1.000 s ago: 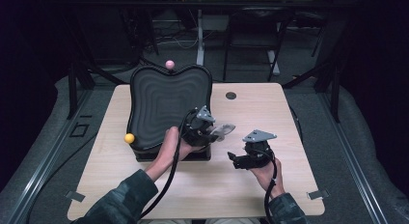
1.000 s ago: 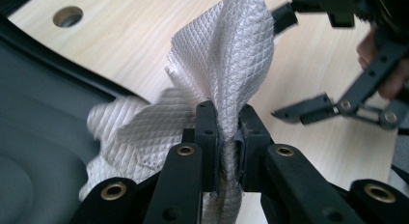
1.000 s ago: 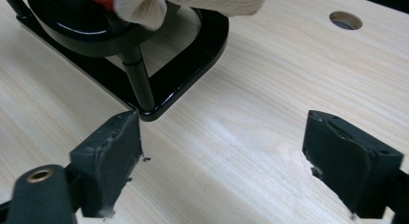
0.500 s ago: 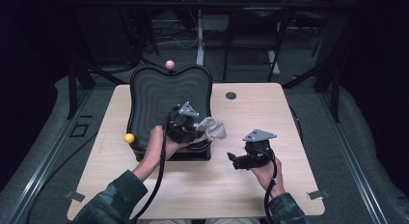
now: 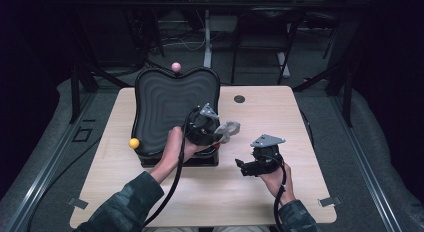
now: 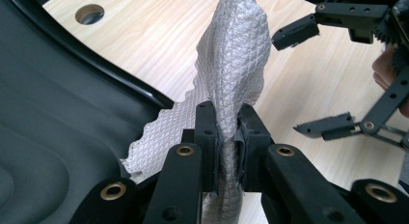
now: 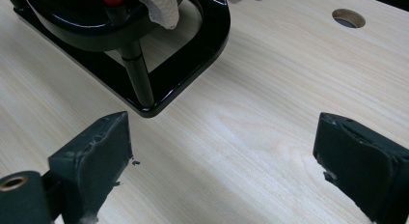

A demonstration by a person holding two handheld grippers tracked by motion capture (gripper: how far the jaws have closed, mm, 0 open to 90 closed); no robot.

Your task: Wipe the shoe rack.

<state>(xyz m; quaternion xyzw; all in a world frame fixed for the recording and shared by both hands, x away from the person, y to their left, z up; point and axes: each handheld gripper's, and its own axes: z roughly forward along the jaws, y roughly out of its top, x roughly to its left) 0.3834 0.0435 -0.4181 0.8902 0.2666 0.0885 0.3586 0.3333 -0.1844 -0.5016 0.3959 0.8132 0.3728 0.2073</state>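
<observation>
The left gripper point(image 6: 226, 137) pinches a quilted grey cloth point(image 6: 236, 64), soft and light, beside the black tray point(image 5: 175, 99). The right gripper point(image 7: 222, 156) stands wide, empty; the free hanging corner suits it.

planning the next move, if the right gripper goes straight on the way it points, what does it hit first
Probably the black stand under the tray: its foot and post lie just ahead of the open right gripper. Only bare table lies between, though depth is hard to judge.
</observation>
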